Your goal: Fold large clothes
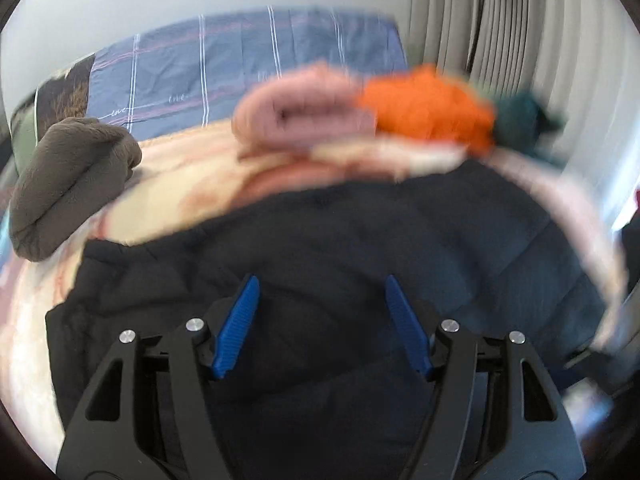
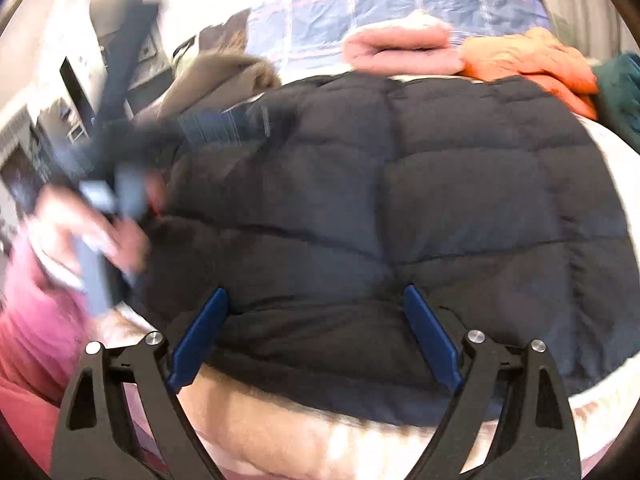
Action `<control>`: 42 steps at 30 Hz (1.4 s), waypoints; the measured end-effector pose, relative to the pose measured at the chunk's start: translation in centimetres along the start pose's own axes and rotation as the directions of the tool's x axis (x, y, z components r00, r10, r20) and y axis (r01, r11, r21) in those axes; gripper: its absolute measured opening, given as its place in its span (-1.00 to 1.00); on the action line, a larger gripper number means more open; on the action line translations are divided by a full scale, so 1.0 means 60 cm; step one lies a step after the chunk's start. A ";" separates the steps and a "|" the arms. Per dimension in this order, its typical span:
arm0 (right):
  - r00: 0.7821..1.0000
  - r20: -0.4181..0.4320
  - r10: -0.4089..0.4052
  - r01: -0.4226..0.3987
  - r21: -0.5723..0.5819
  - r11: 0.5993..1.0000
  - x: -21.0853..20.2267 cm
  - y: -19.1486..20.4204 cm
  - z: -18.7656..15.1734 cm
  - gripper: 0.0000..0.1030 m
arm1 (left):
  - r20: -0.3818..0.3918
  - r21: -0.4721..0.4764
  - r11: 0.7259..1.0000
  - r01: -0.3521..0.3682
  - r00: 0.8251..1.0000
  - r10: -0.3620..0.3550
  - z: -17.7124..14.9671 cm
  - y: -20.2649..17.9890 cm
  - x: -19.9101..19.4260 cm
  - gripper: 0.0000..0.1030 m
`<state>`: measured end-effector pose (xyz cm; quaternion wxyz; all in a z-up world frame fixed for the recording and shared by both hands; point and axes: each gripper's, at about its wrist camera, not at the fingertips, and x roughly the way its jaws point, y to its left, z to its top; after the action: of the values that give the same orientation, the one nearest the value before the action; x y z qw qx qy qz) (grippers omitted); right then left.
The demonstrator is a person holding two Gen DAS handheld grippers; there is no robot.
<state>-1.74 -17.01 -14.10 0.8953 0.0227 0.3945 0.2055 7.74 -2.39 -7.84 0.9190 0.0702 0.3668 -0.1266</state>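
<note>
**A:** Where does the quilted jacket (image 1: pixel 320 240) lie just now?

**B:** Spread flat on the bed (image 1: pixel 172 168), dark navy, over a pale blanket. Start at the left: the left tongs (image 1: pixel 320 292) hang over its middle, jaws well apart, nothing between the blue pads, pointing down at the padding.

**A:** And the other side?

**B:** The right tongs (image 2: pixel 316 300) stand wider still, also empty. They sit at the near hem, where the jacket's edge meets the blanket; the hem runs crosswise just past the fingertips.

**A:** So which hand is better placed?

**B:** The right, I'd judge, for the near edge. The left hand (image 2: pixel 100 220) shows at the jacket's left side in the right wrist view, blurred, near what may be the collar or a sleeve; I cannot tell which.

**A:** Long axis?

**B:** It seems to run away from the tongs toward the folded pink (image 1: pixel 304 116) and orange (image 1: pixel 428 108) clothes beyond, so a fold would likely carry the near hem forward.
</note>
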 end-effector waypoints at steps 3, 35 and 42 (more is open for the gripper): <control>0.996 0.064 -0.058 0.053 0.070 0.996 -0.030 -0.042 -0.004 0.66 | 0.005 0.033 0.999 -0.017 1.000 0.017 -0.020 -0.006 0.025 0.35; 0.969 0.218 -0.114 0.072 0.192 0.979 -0.091 -0.135 0.082 0.10 | -0.027 -0.011 1.000 -0.020 0.999 0.019 0.000 -0.020 0.005 0.36; 0.992 0.126 0.012 -0.010 -0.013 1.000 0.013 -0.014 0.190 0.10 | 0.075 -0.283 0.953 -0.111 0.988 0.137 -0.025 0.151 -0.122 0.39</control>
<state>7.21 -16.08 -6.98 0.9175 0.0323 0.3357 0.2111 4.23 7.94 -3.51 0.9421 -0.0427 0.3321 -0.0191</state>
